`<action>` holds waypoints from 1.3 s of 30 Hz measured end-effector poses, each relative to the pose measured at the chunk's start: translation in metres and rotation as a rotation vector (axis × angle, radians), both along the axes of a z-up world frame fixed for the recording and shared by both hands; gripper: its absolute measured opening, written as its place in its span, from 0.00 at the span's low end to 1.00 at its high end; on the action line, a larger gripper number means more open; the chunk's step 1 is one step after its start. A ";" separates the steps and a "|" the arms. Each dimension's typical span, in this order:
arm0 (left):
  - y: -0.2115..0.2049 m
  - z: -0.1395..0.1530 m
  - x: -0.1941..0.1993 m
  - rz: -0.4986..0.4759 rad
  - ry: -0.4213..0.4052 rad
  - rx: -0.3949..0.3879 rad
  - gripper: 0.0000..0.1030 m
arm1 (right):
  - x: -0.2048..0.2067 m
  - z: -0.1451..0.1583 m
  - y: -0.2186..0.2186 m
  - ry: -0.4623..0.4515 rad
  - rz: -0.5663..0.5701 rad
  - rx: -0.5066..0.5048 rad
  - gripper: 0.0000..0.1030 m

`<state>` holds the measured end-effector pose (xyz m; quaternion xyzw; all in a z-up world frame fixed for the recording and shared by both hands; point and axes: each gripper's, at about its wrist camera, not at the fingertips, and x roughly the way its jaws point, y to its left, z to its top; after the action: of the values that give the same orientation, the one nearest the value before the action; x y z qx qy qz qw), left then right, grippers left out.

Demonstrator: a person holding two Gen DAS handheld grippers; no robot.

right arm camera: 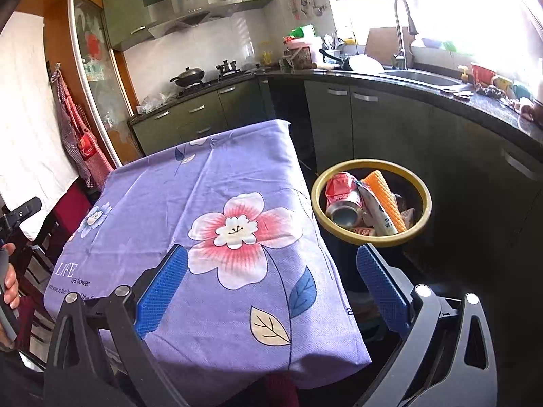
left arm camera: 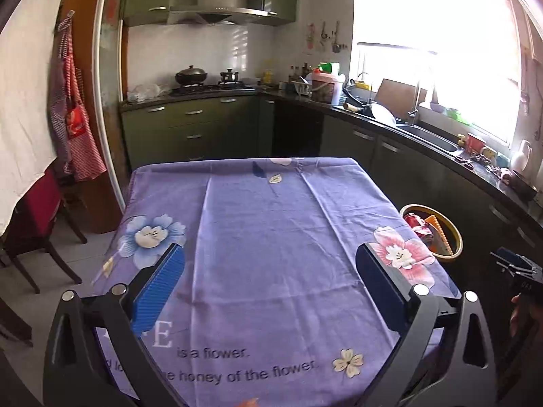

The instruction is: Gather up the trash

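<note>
Trash (right arm camera: 364, 203) fills bin (right arm camera: 419, 183) just beyond the gaping right tool (right arm camera: 271, 281).

Hard daylight floods through the window (left arm camera: 437, 44) over a dark L-shaped counter (left arm camera: 400, 125) with sink (right arm camera: 420, 76), green cabinets (left arm camera: 190, 125), white tiled wall (left arm camera: 203, 54), steel range hood (left arm camera: 217, 3), and a purple floral-clothed desk (left arm camera: 264, 237).

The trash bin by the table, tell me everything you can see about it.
The trash bin is round, with a yellow rim and dark inside walls. It stands upright on the floor beside the purple tablecloth, open with no lid. Inside lie a crushed red can, an orange ridged piece and wrappers.
</note>
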<state>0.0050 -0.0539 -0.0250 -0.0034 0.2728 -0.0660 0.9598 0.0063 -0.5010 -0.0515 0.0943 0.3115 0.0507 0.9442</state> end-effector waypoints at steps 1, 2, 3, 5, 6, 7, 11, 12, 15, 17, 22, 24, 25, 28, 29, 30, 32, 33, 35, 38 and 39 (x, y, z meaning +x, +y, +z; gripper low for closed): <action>0.007 0.000 -0.005 0.009 -0.006 -0.005 0.93 | -0.001 0.004 0.004 -0.010 -0.001 -0.012 0.95; 0.013 -0.001 -0.010 0.015 -0.016 -0.016 0.93 | -0.001 0.008 0.008 -0.020 -0.007 -0.024 0.95; 0.018 0.000 -0.015 0.018 -0.025 -0.025 0.93 | -0.001 0.012 0.012 -0.032 -0.014 -0.036 0.95; 0.025 0.000 -0.020 0.032 -0.043 -0.036 0.93 | -0.001 0.019 0.017 -0.050 -0.028 -0.061 0.95; 0.028 -0.001 -0.022 0.033 -0.048 -0.043 0.93 | -0.001 0.021 0.019 -0.058 -0.037 -0.072 0.95; 0.029 -0.001 -0.022 0.031 -0.051 -0.054 0.93 | -0.001 0.023 0.021 -0.062 -0.045 -0.082 0.95; 0.033 -0.002 -0.026 0.015 -0.059 -0.086 0.93 | -0.003 0.028 0.025 -0.072 -0.047 -0.109 0.95; 0.034 -0.002 -0.027 0.020 -0.065 -0.081 0.93 | -0.003 0.029 0.027 -0.071 -0.048 -0.118 0.95; 0.033 -0.001 -0.030 0.017 -0.078 -0.077 0.93 | -0.003 0.031 0.027 -0.076 -0.051 -0.124 0.95; 0.032 0.000 -0.031 0.014 -0.081 -0.074 0.93 | -0.003 0.032 0.027 -0.078 -0.049 -0.122 0.95; 0.031 0.002 -0.034 0.009 -0.087 -0.067 0.93 | -0.002 0.031 0.027 -0.074 -0.039 -0.118 0.95; 0.031 0.002 -0.034 0.008 -0.087 -0.074 0.93 | -0.001 0.031 0.027 -0.070 -0.038 -0.121 0.95; 0.032 0.002 -0.034 0.007 -0.086 -0.076 0.93 | 0.000 0.030 0.026 -0.069 -0.038 -0.121 0.95; 0.032 0.003 -0.034 0.007 -0.085 -0.079 0.93 | 0.000 0.030 0.025 -0.068 -0.038 -0.119 0.95; 0.031 0.003 -0.034 0.007 -0.085 -0.079 0.93 | 0.000 0.029 0.025 -0.068 -0.039 -0.118 0.95; 0.031 0.003 -0.034 0.006 -0.085 -0.079 0.93 | 0.000 0.029 0.025 -0.068 -0.039 -0.117 0.95; 0.032 0.003 -0.033 0.006 -0.085 -0.079 0.93 | 0.000 0.029 0.025 -0.068 -0.039 -0.119 0.95; 0.031 0.003 -0.033 0.003 -0.084 -0.079 0.93 | 0.000 0.029 0.025 -0.068 -0.039 -0.119 0.95; 0.031 0.003 -0.033 0.003 -0.084 -0.077 0.93 | 0.000 0.029 0.025 -0.068 -0.039 -0.118 0.95; 0.030 0.003 -0.033 -0.001 -0.080 -0.075 0.93 | 0.000 0.029 0.025 -0.067 -0.040 -0.118 0.95; 0.029 0.003 -0.033 -0.001 -0.079 -0.075 0.93 | 0.000 0.029 0.025 -0.067 -0.040 -0.118 0.95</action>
<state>-0.0278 -0.0244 -0.0219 -0.0366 0.2321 -0.0769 0.9690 0.0064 -0.4763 -0.0224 0.0430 0.2801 0.0167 0.9589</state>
